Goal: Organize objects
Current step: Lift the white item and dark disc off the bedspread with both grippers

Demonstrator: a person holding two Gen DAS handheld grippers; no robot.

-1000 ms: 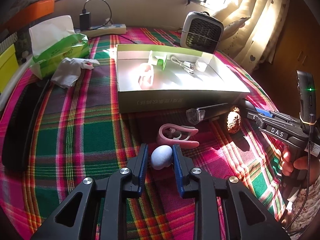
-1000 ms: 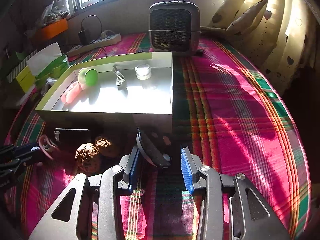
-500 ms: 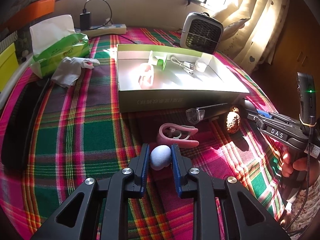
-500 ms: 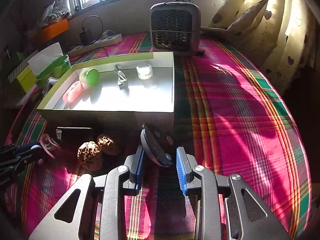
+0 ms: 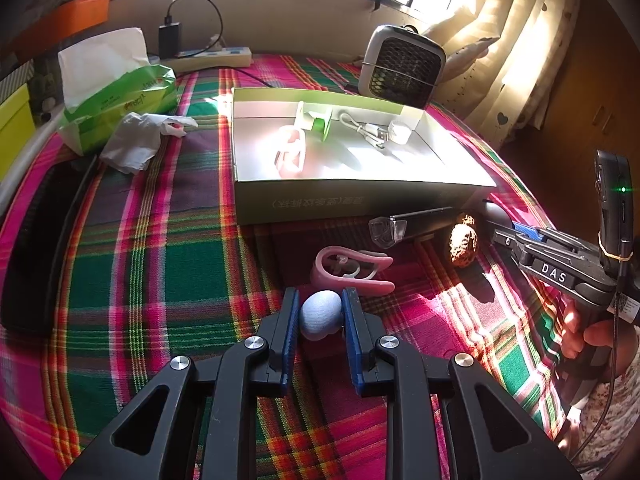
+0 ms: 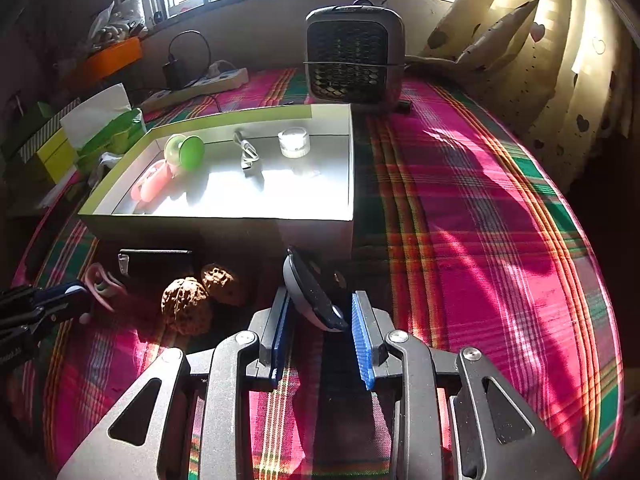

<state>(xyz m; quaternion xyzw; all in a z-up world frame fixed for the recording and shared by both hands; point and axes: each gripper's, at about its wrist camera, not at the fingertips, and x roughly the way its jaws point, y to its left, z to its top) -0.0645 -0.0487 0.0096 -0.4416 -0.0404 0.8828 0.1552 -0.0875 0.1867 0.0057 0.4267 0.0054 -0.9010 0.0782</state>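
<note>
Left gripper (image 5: 320,312) jaws pinch the blue egg (image 5: 321,314); right gripper (image 6: 320,316) jaws touch the dark disc (image 6: 314,300) (seat squarely), not clamped; lift both straight into the box (image 5: 360,200).

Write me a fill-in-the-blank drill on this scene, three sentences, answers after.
1. The left gripper has its fingers on either side of a pale blue, ____-shaped object.
2. The two walnuts lie on the cloth ____ the open box.
3. Inside the box, the green disc stands next to a ____ clip.

Answers: egg; outside; pink
</note>
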